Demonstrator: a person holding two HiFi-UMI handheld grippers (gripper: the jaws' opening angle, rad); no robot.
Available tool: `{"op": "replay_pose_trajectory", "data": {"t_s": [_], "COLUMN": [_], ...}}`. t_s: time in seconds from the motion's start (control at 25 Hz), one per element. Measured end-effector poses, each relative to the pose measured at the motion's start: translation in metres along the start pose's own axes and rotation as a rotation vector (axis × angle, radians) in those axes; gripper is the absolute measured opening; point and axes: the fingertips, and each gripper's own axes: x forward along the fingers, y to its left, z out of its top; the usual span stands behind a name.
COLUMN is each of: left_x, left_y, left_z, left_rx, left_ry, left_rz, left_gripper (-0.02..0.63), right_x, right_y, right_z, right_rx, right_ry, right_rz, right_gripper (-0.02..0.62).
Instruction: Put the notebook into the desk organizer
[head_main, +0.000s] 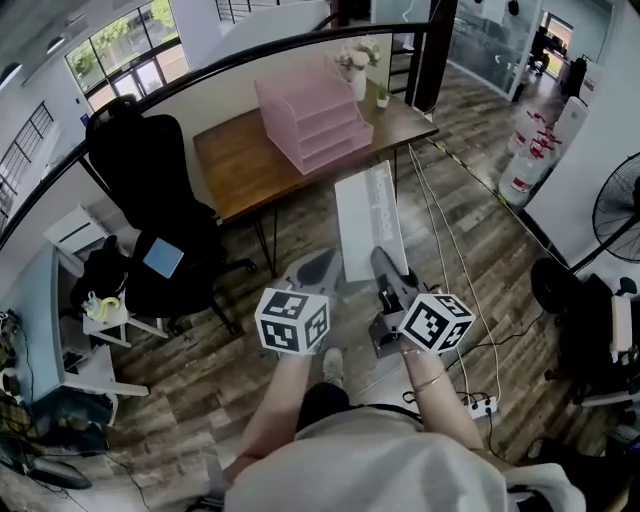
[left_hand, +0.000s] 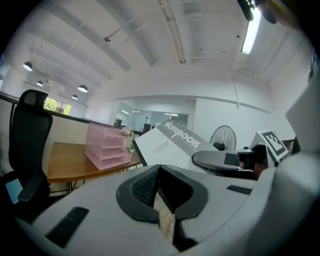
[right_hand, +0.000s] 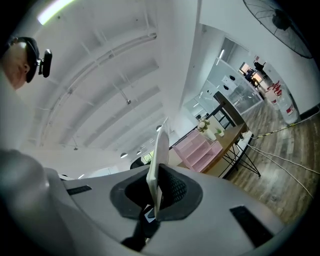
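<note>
The notebook (head_main: 370, 222), white with a grey band, is held up over the floor, with my right gripper (head_main: 386, 264) shut on its near edge. In the right gripper view the notebook (right_hand: 160, 155) shows edge-on between the jaws of my right gripper (right_hand: 157, 192). In the left gripper view the notebook's cover (left_hand: 167, 146) faces the camera. My left gripper (head_main: 316, 266) hangs just left of the notebook, apart from it, and its jaws (left_hand: 159, 174) meet with nothing between them. The pink desk organizer (head_main: 312, 122), with several drawers, stands on the wooden desk (head_main: 240, 160) ahead. The organizer also shows in both gripper views (left_hand: 106, 146) (right_hand: 196, 150).
A black office chair (head_main: 150, 195) stands left of the desk. A white vase of flowers (head_main: 356, 68) and a small plant (head_main: 382, 97) sit behind the organizer. Cables and a power strip (head_main: 482, 405) lie on the floor at the right, near a fan (head_main: 618, 205) and water jugs (head_main: 523, 165).
</note>
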Motion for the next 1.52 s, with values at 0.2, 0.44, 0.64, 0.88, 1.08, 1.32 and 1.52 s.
{"op": "replay_pose_trajectory", "data": {"t_s": [0.2,0.44,0.64,0.88,1.08,1.32,1.52], "left_x": [0.042,0.089,0.113,0.135,0.17,0.22,0.245], "left_y": [0.049,0.085,0.108,0.135,0.152,0.174,0.188], "left_z": [0.029,0.053,0.057,0.048,0.057,0.083,0.094], "left_rx": [-0.007,0.032,0.037,0.006,-0.002,0.003,0.0], "left_ry": [-0.021,-0.017,0.005,0.032,0.028,-0.013,-0.04], "left_rz": [0.003,-0.016,-0.009,0.024,0.07,0.135,0.207], "left_gripper": [0.003,0.003,0.003,0.003,0.003,0.003,0.003], "right_x": [0.061,0.117,0.145,0.179,0.214,0.264,0.3], "right_y": [-0.02,-0.042,-0.06,-0.08,-0.104,-0.133,-0.155], "right_z": [0.018,0.037,0.041,0.034,0.049,0.082,0.1], "right_rx": [-0.012,-0.005,0.023,0.053,0.065,0.057,0.073], "right_ry": [0.003,-0.031,-0.026,0.024,0.056,0.078,0.103], "right_rz": [-0.012,-0.004,-0.008,0.011,0.064,0.141,0.203], "right_gripper": [0.017,0.017,0.017,0.017,0.017,0.017,0.017]}}
